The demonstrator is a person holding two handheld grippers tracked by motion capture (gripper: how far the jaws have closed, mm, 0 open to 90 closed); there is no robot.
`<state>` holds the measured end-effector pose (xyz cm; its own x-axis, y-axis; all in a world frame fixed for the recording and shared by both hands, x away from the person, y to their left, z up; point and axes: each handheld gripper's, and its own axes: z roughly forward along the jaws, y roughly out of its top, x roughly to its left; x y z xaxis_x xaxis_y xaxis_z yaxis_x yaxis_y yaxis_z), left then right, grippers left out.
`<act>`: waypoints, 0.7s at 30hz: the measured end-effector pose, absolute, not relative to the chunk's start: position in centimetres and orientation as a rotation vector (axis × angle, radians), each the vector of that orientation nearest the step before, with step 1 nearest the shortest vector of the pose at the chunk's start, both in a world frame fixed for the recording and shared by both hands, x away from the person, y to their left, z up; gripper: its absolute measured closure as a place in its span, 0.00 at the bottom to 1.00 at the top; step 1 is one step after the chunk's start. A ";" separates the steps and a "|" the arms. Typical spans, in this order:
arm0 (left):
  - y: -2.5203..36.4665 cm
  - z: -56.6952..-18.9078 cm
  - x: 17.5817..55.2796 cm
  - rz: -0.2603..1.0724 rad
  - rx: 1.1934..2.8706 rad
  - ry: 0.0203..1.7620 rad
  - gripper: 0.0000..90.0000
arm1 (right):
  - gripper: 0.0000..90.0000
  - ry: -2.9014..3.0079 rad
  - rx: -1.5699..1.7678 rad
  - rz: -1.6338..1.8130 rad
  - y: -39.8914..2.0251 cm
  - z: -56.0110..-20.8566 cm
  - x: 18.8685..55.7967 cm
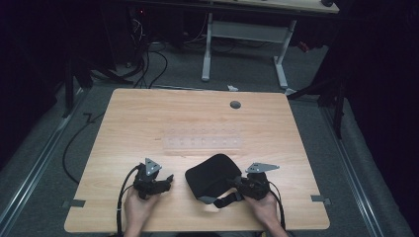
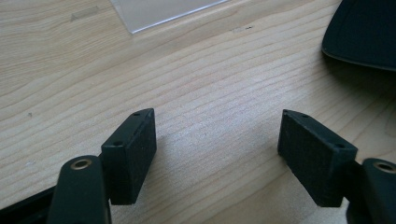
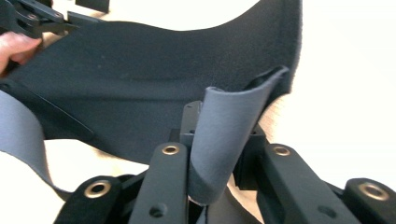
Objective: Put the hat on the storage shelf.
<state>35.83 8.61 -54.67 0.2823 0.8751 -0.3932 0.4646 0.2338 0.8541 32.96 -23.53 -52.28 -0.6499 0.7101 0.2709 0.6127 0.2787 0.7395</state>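
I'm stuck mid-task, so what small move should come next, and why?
Probably bring the open left gripper across to the black padded fabric piece: the right gripper is shut on its grey strap, while the left one holds nothing.

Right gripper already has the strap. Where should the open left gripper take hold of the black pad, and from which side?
Take the pad at its thin left edge, nearest the left gripper, coming in low from the left. The pad lies flat on the table, so only the rim offers a pinch. The right gripper is shut on the grey strap, steadying the other side.
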 end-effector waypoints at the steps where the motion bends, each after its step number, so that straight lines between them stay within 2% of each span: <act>1: 8.6 -54.7 35.8 0.450 1.399 1.350 0.32 | 0.90 2.421 1.260 1.325 -23.6 -52.2 32.9; 21: 8.6 -54.7 35.8 0.447 1.400 1.348 0.32 | 0.94 2.422 1.212 1.392 -23.6 -50.7 32.3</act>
